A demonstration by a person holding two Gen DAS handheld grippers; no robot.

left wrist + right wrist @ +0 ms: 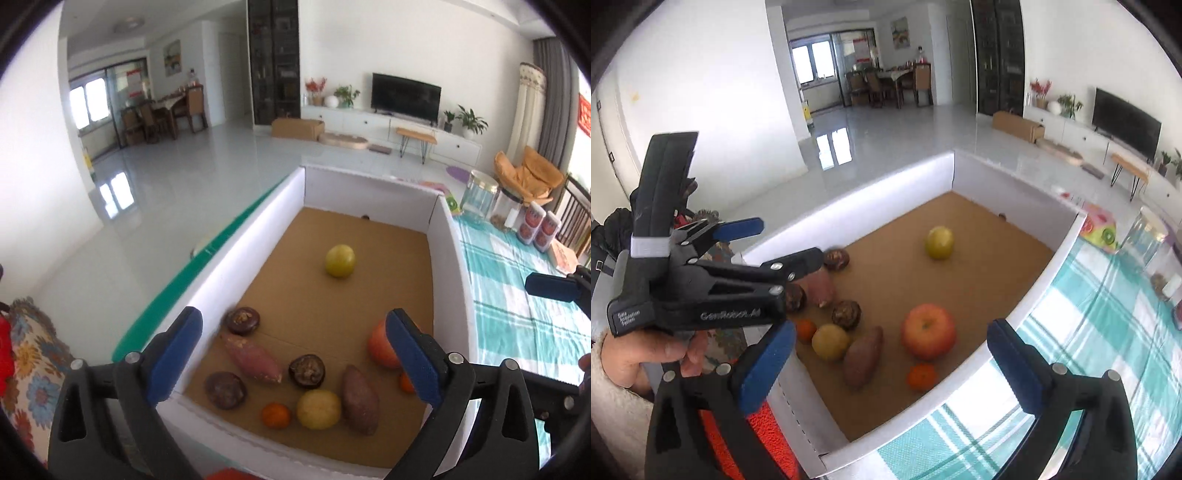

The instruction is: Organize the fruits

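Both wrist views look down, close, into the same box [236, 258], right view probably nearer its corner.

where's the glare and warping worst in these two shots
Left wrist view: window glare on the floor, the box wall blown out, room lines bowed at the edges. Right wrist view: the box's far wall overexposed, the left tongs stretched by the fisheye; the fruit stays fairly sharp.

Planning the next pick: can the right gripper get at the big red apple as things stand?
Probably yes. The right gripper is open and empty above the box's near wall, and the apple sits uncovered just inside, nothing above it.
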